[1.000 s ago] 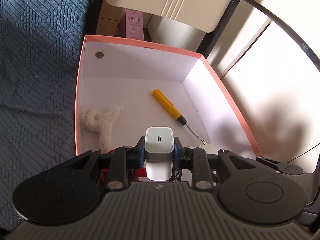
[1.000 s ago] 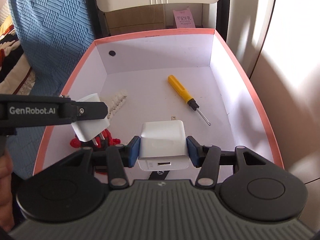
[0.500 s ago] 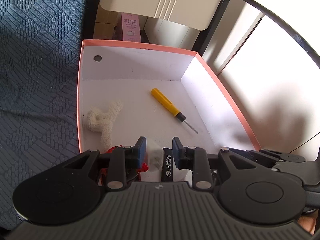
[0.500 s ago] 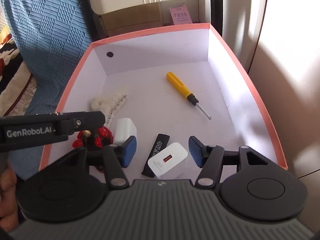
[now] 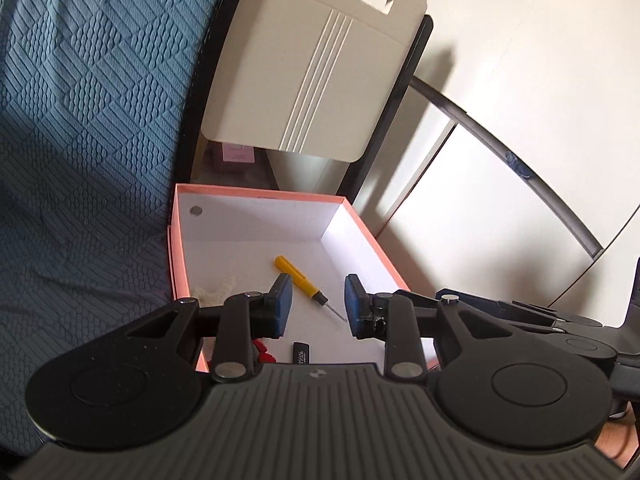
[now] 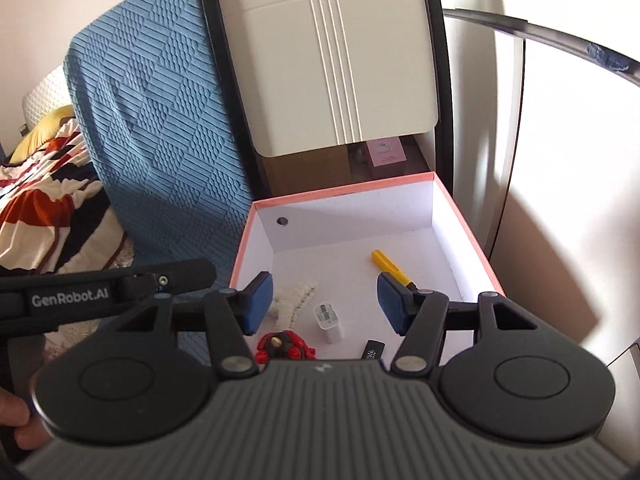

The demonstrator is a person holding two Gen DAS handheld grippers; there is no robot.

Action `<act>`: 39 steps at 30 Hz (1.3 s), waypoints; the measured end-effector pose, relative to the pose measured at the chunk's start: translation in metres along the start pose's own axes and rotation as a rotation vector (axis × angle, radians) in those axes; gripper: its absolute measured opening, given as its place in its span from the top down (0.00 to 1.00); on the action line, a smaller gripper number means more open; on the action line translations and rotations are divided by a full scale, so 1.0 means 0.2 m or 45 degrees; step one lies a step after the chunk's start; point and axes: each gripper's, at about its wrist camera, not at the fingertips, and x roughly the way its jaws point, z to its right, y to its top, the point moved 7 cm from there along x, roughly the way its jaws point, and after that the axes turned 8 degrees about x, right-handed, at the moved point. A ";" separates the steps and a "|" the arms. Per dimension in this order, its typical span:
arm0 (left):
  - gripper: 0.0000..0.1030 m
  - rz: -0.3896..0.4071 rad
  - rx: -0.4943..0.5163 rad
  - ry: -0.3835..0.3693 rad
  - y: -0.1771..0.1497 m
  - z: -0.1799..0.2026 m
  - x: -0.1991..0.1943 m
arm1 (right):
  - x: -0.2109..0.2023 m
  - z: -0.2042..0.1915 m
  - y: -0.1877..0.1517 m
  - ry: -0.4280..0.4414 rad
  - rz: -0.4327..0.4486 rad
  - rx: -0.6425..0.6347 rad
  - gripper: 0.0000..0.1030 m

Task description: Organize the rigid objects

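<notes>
A pink-rimmed white box (image 5: 360,220) (image 6: 472,224) holds a yellow screwdriver (image 5: 298,276) (image 6: 390,266), a white fluffy piece (image 6: 294,296), a white charger (image 6: 328,318), a red toy (image 6: 286,346) (image 5: 264,350) and a black stick (image 5: 302,352) (image 6: 374,350). My left gripper (image 5: 318,304) hangs open above the box's near end, nothing between its blue pads. My right gripper (image 6: 324,302) is open too, also empty, above the same end. The left gripper's side (image 6: 104,292) shows at the left of the right wrist view. A second charger is hidden.
A blue textured cover (image 5: 80,140) (image 6: 160,120) lies left of the box. A beige panel (image 5: 316,76) (image 6: 340,68) in a black frame stands behind it, with a pink carton (image 6: 386,152) underneath. A pale wall (image 5: 500,200) runs along the right. Patterned bedding (image 6: 44,196) lies far left.
Both grippers let go of their white chargers into the box, opened, and rose well above it. The views now tilt up, showing more of the panel.
</notes>
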 end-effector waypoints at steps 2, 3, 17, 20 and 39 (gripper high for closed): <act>0.68 0.031 0.021 0.015 0.02 0.00 -0.07 | -0.05 -0.04 0.01 0.004 0.018 -0.009 0.41; 0.68 0.044 0.033 0.047 0.02 -0.01 -0.11 | -0.07 -0.06 0.01 0.004 0.028 -0.013 0.41; 0.68 0.131 0.079 0.066 0.00 -0.10 -0.45 | -0.22 -0.21 -0.14 -0.035 0.025 0.013 0.41; 0.68 0.130 0.083 0.061 -0.01 -0.11 -0.48 | -0.25 -0.24 -0.18 -0.043 0.029 0.012 0.41; 0.65 0.060 0.102 0.072 -0.17 -0.15 -0.51 | -0.29 -0.26 -0.36 -0.088 -0.007 0.047 0.41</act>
